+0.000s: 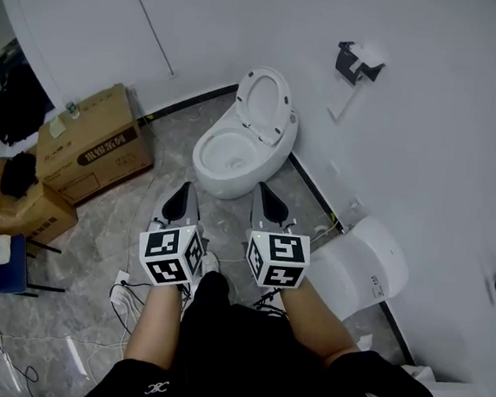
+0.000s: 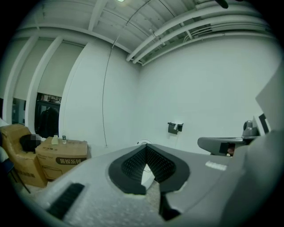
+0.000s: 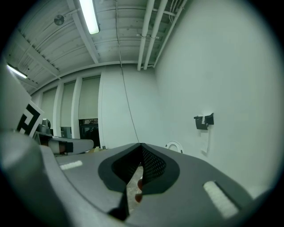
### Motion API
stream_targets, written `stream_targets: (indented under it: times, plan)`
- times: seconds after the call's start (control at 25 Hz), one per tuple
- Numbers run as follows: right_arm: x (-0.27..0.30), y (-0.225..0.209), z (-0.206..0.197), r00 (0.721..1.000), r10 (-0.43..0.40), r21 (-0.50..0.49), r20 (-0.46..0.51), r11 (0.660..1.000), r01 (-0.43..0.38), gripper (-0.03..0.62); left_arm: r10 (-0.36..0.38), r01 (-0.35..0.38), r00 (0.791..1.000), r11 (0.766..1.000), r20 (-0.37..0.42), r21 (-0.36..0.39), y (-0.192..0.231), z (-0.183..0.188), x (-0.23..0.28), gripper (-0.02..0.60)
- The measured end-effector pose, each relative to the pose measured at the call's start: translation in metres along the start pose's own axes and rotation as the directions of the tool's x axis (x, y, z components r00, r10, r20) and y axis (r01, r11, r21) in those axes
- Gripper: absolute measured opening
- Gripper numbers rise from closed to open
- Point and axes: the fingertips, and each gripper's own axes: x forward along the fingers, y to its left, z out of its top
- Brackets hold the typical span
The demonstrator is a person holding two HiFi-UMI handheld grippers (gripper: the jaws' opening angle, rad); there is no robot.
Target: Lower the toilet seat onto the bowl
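The white toilet bowl (image 1: 226, 156) stands against the wall. Its seat (image 1: 264, 103) is raised and leans back on the wall. Both grippers hover over the floor just short of the bowl, side by side. My left gripper (image 1: 178, 202) is shut and holds nothing. My right gripper (image 1: 269, 202) is also shut and holds nothing. In the left gripper view the jaw tips (image 2: 145, 146) meet, with the seat's rim (image 2: 143, 142) peeking just above them. In the right gripper view the tips (image 3: 141, 145) meet too, and the raised seat (image 3: 174, 146) shows to their right.
A black toilet paper holder (image 1: 357, 64) hangs on the wall right of the toilet. Cardboard boxes (image 1: 96, 139) stand to the left. A white rounded bin (image 1: 359, 265) sits at the right. A power strip with cables (image 1: 121, 293) lies on the marble floor.
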Motion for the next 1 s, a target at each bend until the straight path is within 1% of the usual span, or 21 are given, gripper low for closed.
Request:
stream_targets:
  times: [0.16, 0.32, 0.44, 0.6, 0.76, 1.0]
  plan:
    - [0.041, -0.004, 0.004, 1.000, -0.010, 0.008, -0.003, 1.000, 0.010, 0.009, -0.023, 0.023, 1.000, 1.000, 0.002, 0.007, 0.014, 0.010, 0.036, 0.008]
    - [0.091, -0.006, 0.011, 1.000, -0.022, 0.008, -0.006, 1.000, 0.022, 0.009, -0.052, 0.052, 0.998, 0.998, -0.019, 0.019, 0.033, 0.019, 0.083, 0.008]
    - [0.133, -0.006, 0.021, 1.000, -0.031, 0.014, -0.004, 0.999, 0.031, 0.009, -0.079, 0.080, 0.996, 0.996, -0.027, 0.029, 0.048, 0.033, 0.118, 0.008]
    - [0.189, -0.006, 0.034, 0.998, -0.056, 0.023, 0.003, 0.998, 0.056, 0.009, -0.124, 0.126, 0.992, 0.991, -0.038, 0.047, 0.067, 0.051, 0.166, 0.008]
    - [0.237, -0.007, 0.036, 0.997, -0.083, 0.032, -0.005, 0.996, 0.083, 0.009, -0.160, 0.162, 0.986, 0.986, -0.048, 0.050, 0.089, 0.060, 0.208, 0.008]
    - [0.291, -0.008, 0.039, 0.992, -0.125, 0.024, -0.011, 0.992, 0.125, 0.009, -0.210, 0.213, 0.976, 0.976, -0.059, 0.039, 0.115, 0.068, 0.259, 0.008]
